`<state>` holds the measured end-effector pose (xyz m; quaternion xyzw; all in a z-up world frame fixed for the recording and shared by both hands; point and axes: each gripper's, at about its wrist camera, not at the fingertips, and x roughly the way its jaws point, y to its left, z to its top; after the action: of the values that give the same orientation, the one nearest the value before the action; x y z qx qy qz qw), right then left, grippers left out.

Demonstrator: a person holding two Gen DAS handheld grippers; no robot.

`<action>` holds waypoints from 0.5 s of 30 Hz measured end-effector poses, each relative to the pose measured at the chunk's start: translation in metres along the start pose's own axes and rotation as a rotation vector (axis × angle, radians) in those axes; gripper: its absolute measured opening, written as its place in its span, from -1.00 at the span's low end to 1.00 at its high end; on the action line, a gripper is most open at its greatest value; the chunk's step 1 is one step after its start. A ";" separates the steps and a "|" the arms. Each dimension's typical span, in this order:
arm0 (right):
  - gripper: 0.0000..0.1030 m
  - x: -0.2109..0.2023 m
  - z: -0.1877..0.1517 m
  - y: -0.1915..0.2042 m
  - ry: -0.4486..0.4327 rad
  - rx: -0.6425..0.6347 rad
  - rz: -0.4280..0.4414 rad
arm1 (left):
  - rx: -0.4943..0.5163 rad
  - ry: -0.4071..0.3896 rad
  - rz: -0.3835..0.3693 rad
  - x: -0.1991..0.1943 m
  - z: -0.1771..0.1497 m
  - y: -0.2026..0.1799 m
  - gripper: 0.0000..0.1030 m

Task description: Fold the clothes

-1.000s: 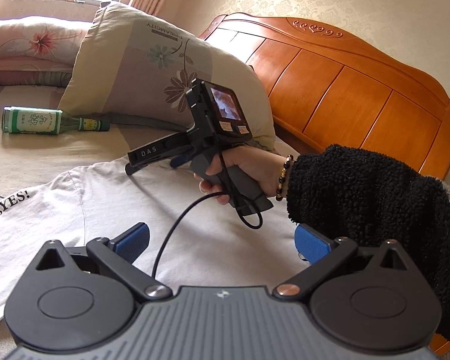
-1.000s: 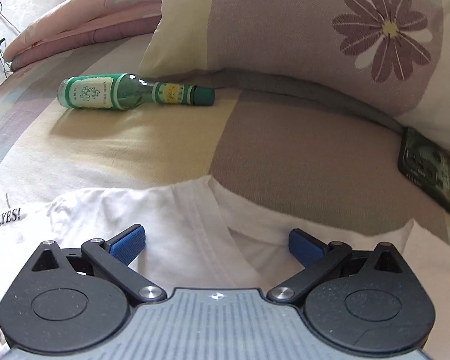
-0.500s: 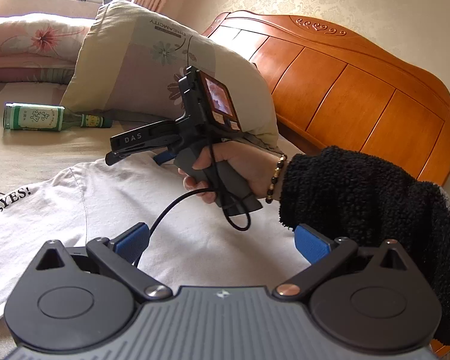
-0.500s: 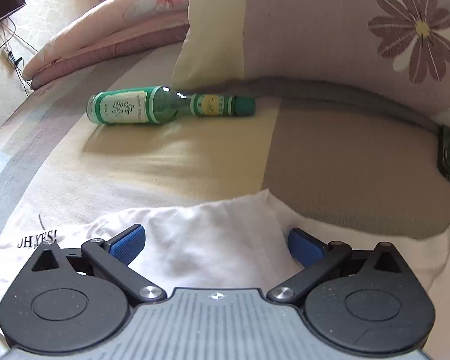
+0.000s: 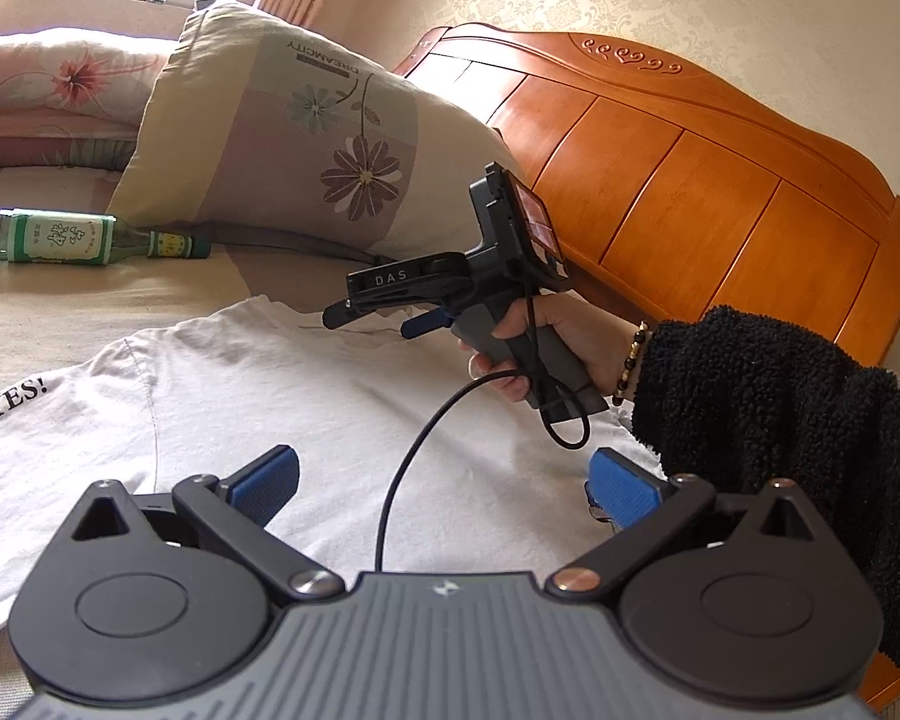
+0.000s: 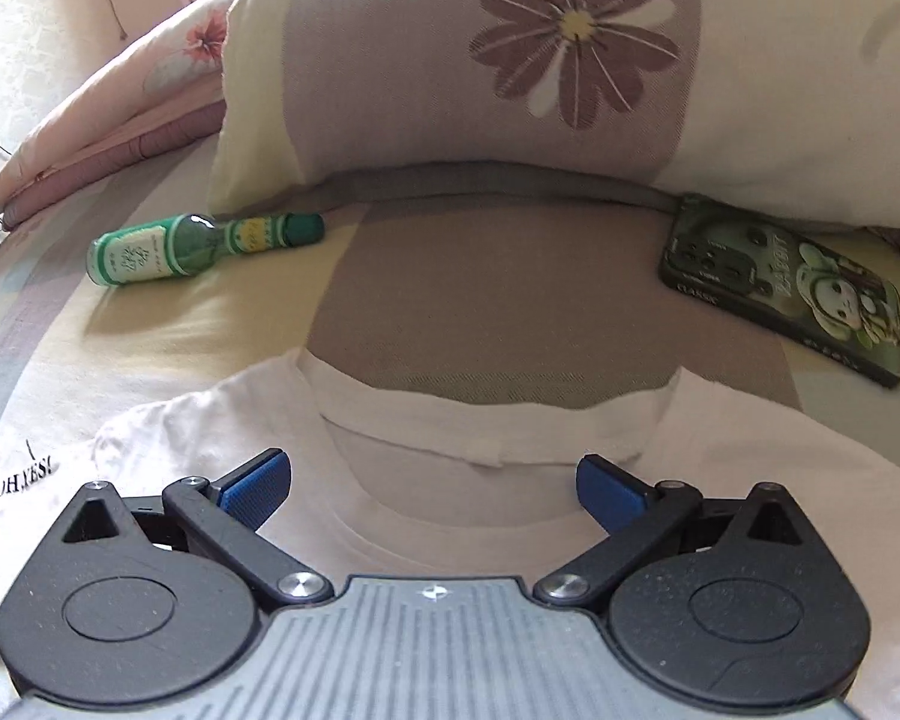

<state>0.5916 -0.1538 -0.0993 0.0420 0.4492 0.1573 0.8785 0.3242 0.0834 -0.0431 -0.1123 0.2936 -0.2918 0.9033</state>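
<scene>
Left wrist view: our left gripper (image 5: 444, 483) hangs released, pads spread above the white T-shirt (image 5: 306, 396), which lies spread on the bed and runs off toward 9 o'clock. At 1 o'clock the right gripper (image 5: 369, 321) points at 9 o'clock over the neckline.

Right wrist view: our right gripper (image 6: 429, 489) is likewise released; the collar (image 6: 486, 420) sits at 12 o'clock between its pads, so we judge the right hand nearer.

pillow (image 6: 510, 90), bottle (image 6: 168, 249), phone (image 6: 792, 282) ahead
</scene>
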 end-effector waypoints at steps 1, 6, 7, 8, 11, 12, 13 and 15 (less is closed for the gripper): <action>1.00 0.005 -0.002 -0.001 -0.008 -0.005 -0.015 | 0.002 0.007 0.003 0.002 -0.001 0.000 0.98; 1.00 -0.030 -0.033 -0.010 -0.005 -0.012 -0.065 | -0.007 0.037 0.040 0.009 -0.003 0.003 0.98; 1.00 -0.038 -0.039 -0.012 -0.004 -0.013 -0.075 | -0.011 0.037 0.044 0.009 -0.003 0.003 0.98; 1.00 -0.046 -0.046 -0.014 -0.002 -0.014 -0.084 | -0.014 0.035 0.043 0.008 -0.003 0.003 0.98; 1.00 -0.071 -0.066 -0.020 0.002 -0.017 -0.113 | -0.009 0.024 0.026 0.006 -0.002 -0.001 0.98; 1.00 -0.079 -0.073 -0.021 0.003 -0.018 -0.123 | 0.000 0.022 0.017 0.005 -0.002 -0.004 0.98; 1.00 -0.087 -0.079 -0.023 0.005 -0.019 -0.132 | 0.010 0.019 0.009 0.004 -0.002 -0.008 0.98; 1.00 -0.103 -0.093 -0.027 0.008 -0.021 -0.151 | 0.034 0.018 -0.006 0.004 -0.002 -0.017 0.98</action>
<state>0.4670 -0.2183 -0.0799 -0.0020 0.4527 0.0954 0.8865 0.3179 0.0674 -0.0408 -0.0953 0.2965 -0.3004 0.9015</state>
